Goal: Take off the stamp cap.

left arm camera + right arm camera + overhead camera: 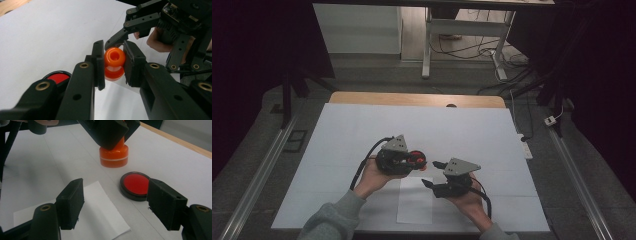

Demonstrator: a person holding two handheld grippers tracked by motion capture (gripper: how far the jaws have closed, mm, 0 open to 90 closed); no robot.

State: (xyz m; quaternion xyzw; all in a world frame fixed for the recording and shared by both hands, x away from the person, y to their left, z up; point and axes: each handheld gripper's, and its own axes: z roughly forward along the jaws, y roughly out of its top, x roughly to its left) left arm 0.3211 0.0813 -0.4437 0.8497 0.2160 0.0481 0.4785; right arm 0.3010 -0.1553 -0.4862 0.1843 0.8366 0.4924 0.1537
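Note:
An orange stamp [114, 58] with a round knob stands upright on the white sheet. My left gripper [113, 65] is shut on that knob, one pad on each side. In the right gripper view the stamp's base [113, 156] rests on the sheet under the left gripper's jaws. A round red ink pad [136, 183] in a black case lies just beside the stamp. My right gripper [116, 200] stands open and holds nothing, low over a white paper slip [100, 215] and facing the stamp. From above, the left gripper [419, 162] and the right gripper [431, 173] are close together.
A large white sheet [362, 130] covers most of the wooden table [362, 97]. The paper slip [414, 200] lies near the front edge between the person's forearms. Beyond the table are a desk frame [427, 50] and cables on the floor.

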